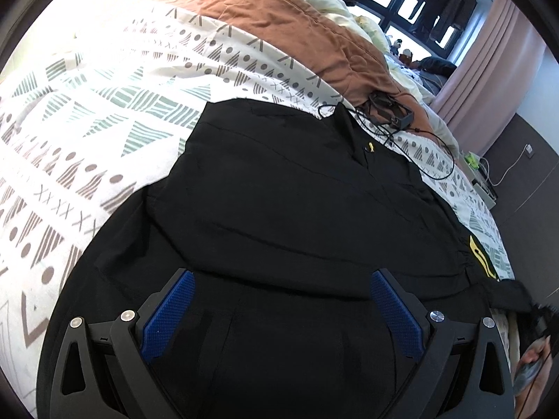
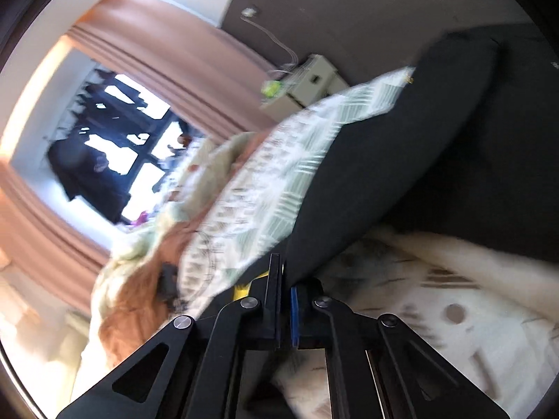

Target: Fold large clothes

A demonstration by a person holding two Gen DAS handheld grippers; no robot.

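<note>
Black garment spread on the bed

The black garment (image 1: 279, 209) fills the centre and lower half of the left wrist view, lying mostly flat with shallow creases across it. A small yellow mark sits near its upper middle, and a yellow printed patch shows at its edge at middle right. Its far edge runs straight across the upper middle of the frame. In the blurred right wrist view the same dark cloth (image 2: 384, 174) rises as a taut band from bottom centre toward upper right, a bit of yellow showing at its lower end.
</note>
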